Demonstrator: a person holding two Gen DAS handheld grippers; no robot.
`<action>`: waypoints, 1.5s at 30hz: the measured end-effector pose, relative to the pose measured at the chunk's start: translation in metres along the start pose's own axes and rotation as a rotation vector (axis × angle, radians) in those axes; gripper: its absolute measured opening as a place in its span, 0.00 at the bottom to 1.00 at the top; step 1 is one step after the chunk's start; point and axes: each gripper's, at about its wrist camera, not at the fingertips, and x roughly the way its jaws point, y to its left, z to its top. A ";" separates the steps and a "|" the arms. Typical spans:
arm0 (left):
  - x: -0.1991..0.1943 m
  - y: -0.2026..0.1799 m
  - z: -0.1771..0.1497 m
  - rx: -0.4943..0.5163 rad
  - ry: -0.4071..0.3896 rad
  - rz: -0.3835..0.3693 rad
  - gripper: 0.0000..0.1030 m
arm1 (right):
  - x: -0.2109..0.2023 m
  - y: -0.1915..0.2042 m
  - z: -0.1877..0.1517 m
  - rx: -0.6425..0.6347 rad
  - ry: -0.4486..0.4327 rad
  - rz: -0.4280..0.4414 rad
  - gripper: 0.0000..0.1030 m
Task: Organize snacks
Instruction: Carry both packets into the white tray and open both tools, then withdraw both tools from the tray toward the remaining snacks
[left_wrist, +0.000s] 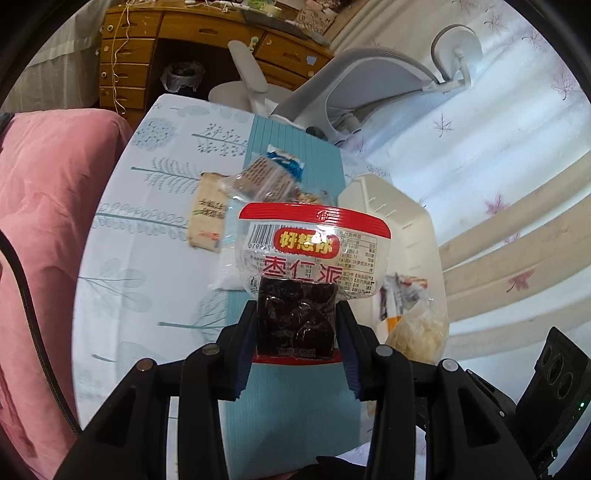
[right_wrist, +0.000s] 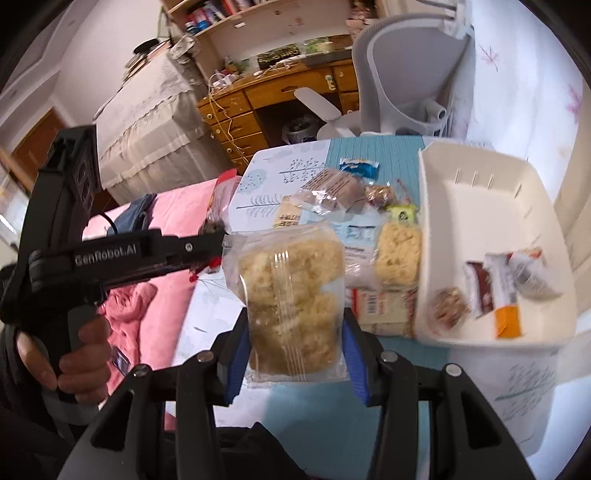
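Observation:
My left gripper (left_wrist: 297, 325) is shut on a clear red-topped snack pack with a dark date bar (left_wrist: 295, 317), held above the blue mat (left_wrist: 295, 417). My right gripper (right_wrist: 295, 332) is shut on a clear bag of pale yellow puffed snack (right_wrist: 291, 295), held left of the white bin (right_wrist: 546, 236). The bin holds several small wrapped snacks (right_wrist: 491, 291). It also shows in the left wrist view (left_wrist: 391, 221). The left gripper appears from the side in the right wrist view (right_wrist: 221, 243). More snack packs (right_wrist: 332, 184) lie on the table beyond.
A pink quilt (left_wrist: 48, 206) lies left of the table. A grey office chair (right_wrist: 410, 70) and a wooden desk (right_wrist: 269, 92) stand behind it. Loose packets (left_wrist: 255, 177) lie on the leaf-print tablecloth (left_wrist: 147, 258).

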 end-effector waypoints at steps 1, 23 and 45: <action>0.001 -0.005 -0.001 -0.004 -0.008 -0.001 0.38 | -0.003 -0.005 0.001 -0.010 -0.003 0.000 0.45; 0.081 -0.151 -0.023 0.049 -0.061 -0.069 0.38 | -0.049 -0.150 0.000 -0.051 -0.005 -0.085 0.45; 0.109 -0.179 -0.022 0.075 -0.003 0.001 0.77 | -0.040 -0.203 -0.005 0.104 0.050 -0.092 0.74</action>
